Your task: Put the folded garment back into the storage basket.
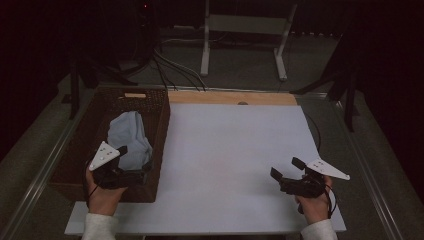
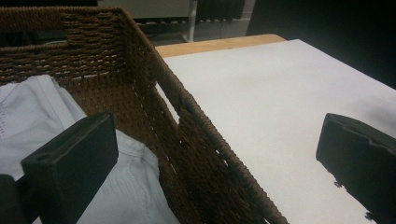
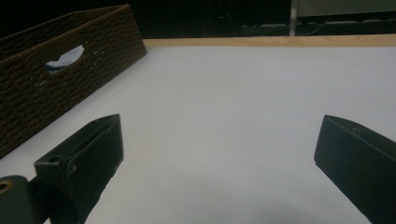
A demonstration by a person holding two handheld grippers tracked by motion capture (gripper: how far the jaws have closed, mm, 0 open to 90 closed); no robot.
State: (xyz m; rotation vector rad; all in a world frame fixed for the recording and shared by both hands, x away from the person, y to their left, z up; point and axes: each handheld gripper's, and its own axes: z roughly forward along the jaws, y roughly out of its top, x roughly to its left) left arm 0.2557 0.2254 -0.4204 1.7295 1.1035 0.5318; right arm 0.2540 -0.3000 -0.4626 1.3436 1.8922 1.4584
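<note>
My left tool (image 1: 134, 161) hangs with its jaws wide apart astride the near right wall of the brown wicker basket (image 1: 161, 131), one jaw over the crumpled pale blue cloth (image 1: 129, 137) inside, the other outside above the white surface (image 1: 230, 165). My right tool (image 1: 284, 169), jaws also spread and holding nothing, hovers low over the bare surface, well apart from the basket.

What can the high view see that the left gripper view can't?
High view alone: both of the person's hands, the right hand-held gripper open over the white table, and the floor with a metal stand behind. Left gripper view alone: the basket's weave and the cloth's stitching up close. Both: the brown basket, the pale cloth in it, and the open left hand-held gripper.
</note>
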